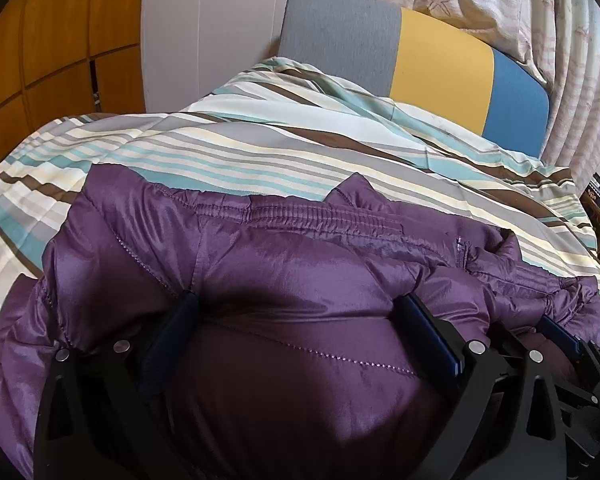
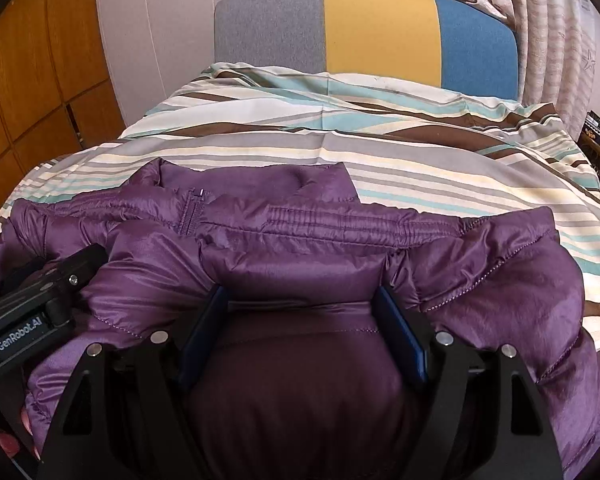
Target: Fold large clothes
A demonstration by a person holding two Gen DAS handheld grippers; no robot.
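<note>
**Purple puffer half folded on the striped bed**

Purple and shiny, the padded jacket lies across the near end of the bed, on the striped duvet, its collar and zip toward the far side and the grey, yellow and blue headboard beyond it. Both tools are down on it, side by side and close together!

Look at the right gripper: jaws spread wide, a fat roll of quilting bulging up between the blue pads. It seems to rest there rather than be squeezed, so I'd call that loose, not a pinch. On its left the left gripper is just the same, jaws well apart with padding swelling between them, nothing clamped.

By my reading, this is the pressing and settling part of a fold. To do it well, I'd push the air out of that puffy bulk first, working from the near edge toward the collar. Slippery fabric like this probably wants to spring back, so keep one tool pinning the fold while the other takes a fresh hold at an edge or seam.
</note>
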